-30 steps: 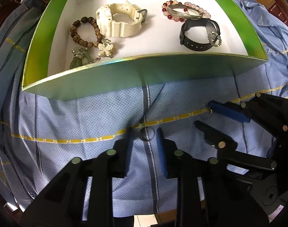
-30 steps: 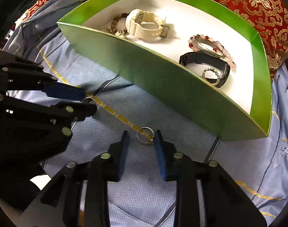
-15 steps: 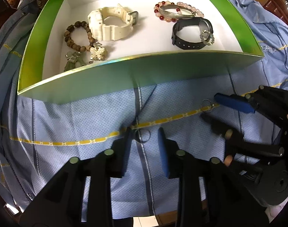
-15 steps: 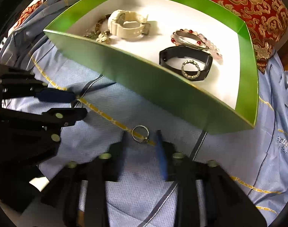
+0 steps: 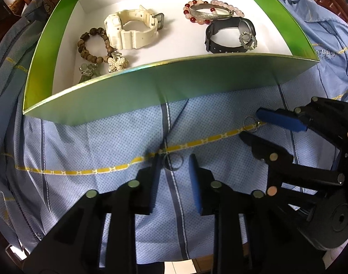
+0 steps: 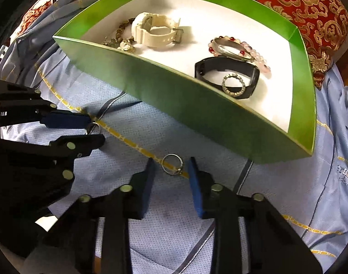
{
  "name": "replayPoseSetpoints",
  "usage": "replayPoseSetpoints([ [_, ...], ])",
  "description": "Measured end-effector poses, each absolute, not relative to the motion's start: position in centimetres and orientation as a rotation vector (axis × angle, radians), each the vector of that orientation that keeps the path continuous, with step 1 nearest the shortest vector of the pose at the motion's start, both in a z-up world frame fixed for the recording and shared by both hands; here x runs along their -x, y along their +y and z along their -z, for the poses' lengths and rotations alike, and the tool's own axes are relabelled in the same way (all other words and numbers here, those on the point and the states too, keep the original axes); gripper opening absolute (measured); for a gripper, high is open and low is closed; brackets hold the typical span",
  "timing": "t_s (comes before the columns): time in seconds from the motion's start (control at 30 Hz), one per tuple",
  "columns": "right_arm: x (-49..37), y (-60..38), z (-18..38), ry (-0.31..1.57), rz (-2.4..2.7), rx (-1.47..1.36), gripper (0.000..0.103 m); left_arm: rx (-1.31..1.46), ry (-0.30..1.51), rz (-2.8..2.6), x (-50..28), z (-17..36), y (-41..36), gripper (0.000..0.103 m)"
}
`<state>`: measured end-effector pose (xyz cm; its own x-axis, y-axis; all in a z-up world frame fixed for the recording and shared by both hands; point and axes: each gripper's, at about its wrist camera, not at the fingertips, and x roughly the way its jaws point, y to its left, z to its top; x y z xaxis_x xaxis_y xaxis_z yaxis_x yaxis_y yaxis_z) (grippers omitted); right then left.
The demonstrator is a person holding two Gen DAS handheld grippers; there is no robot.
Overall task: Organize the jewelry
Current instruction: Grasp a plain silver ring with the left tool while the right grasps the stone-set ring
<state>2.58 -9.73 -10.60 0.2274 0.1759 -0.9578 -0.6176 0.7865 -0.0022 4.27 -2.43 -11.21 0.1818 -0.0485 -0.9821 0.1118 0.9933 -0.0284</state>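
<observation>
The jaws of both grippers are spread wide. A ring (image 5: 173,162) lies between the left gripper (image 5: 173,165) fingers, another ring (image 6: 172,164) between the right gripper (image 6: 171,167) fingers, both on blue cloth (image 5: 105,141)

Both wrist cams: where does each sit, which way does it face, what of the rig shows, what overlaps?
Left wrist: on the left gripper, facing forward over a ring toward the green box; right gripper enters at right.
Right wrist: on the right gripper, facing a second ring and the box obliquely; left gripper at left.
Shared: box, white watch, black watch, blue cloth.
</observation>
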Motion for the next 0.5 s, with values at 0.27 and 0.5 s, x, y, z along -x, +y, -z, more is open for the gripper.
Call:
replayPoseSetpoints([
  [0.27, -2.5, -9.4, 10.4, 1.226, -0.574, 0.432, 0.019, -0.051, 1.379, 0.110, -4.3, 11.1, -2.2, 0.020],
  [0.5, -2.1, -9.6, 9.4, 1.213, -0.575, 0.431, 0.019, -0.050, 1.374, 0.114, -4.2, 10.8, -1.9, 0.020],
])
